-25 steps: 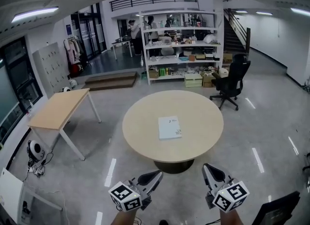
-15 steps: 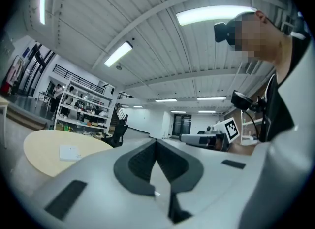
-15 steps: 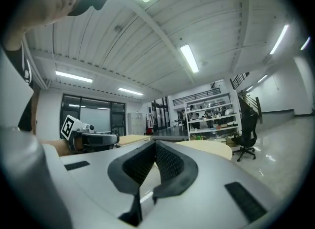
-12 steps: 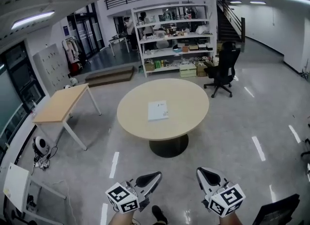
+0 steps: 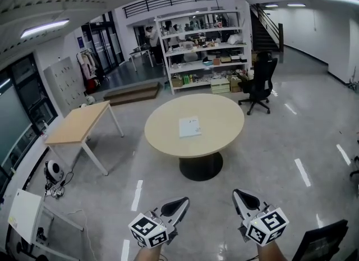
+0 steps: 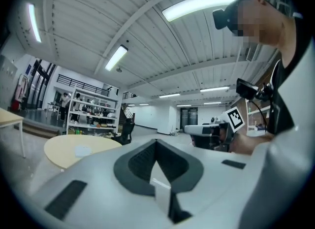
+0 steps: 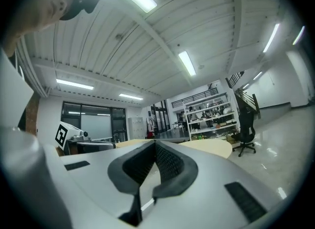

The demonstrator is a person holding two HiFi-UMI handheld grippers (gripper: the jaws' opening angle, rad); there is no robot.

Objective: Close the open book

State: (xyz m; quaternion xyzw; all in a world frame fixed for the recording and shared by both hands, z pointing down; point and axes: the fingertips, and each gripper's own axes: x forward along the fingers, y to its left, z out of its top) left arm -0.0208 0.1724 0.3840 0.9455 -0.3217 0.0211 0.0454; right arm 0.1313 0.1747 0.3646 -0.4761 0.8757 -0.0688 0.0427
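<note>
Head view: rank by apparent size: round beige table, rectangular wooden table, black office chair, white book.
1. round beige table
2. rectangular wooden table
3. black office chair, though it stands farther off
4. white book

book (image 5: pixel 190 127): picked out only as a small pale rectangle on the round table (image 5: pixel 224 136); cover print too small to be read, open or shut cannot be told from here.
shelf unit (image 5: pixel 205 41): crowded, its goods too small to be named.
person by the shelves (image 5: pixel 151 34): only a tiny standing figure is made out.
left hand (image 5: pixel 147 252), right hand (image 5: pixel 271 250): mostly hidden behind the marker cubes, wrists cut off by the bottom edge.
black chair (image 5: pixel 324 242): clipped at the bottom right corner.
white desk (image 5: pixel 22 216): cut by the left edge.
right gripper (image 7: pixel 155 144): most of the round table is hidden behind its body.
</note>
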